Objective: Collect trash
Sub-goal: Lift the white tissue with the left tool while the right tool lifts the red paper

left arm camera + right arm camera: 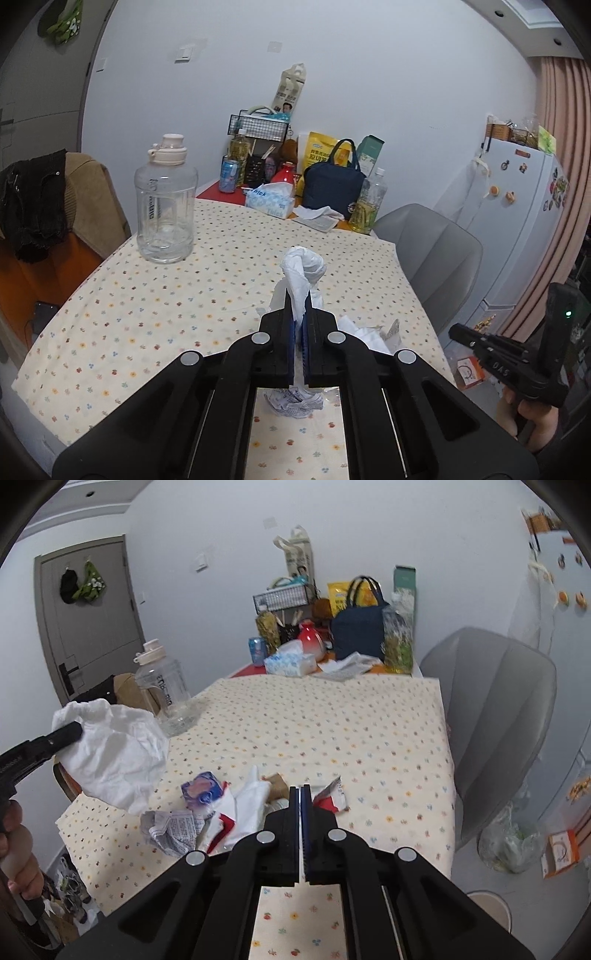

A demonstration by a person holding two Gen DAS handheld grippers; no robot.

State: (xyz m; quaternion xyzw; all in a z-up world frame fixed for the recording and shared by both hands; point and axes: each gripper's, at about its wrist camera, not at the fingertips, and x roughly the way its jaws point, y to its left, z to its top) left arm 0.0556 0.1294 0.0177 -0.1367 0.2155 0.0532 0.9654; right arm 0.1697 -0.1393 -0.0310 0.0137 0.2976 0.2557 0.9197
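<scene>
— So, what do we hold on the left?
— Our left gripper (299, 314) is clamped on a crumpled white tissue (304, 273), lifted above the dotted tablecloth (147, 314).
— And our right?
— Our right gripper (300, 794) is pressed together, seemingly empty, above the wrapper pile (207, 812) at the table's near edge.
</scene>
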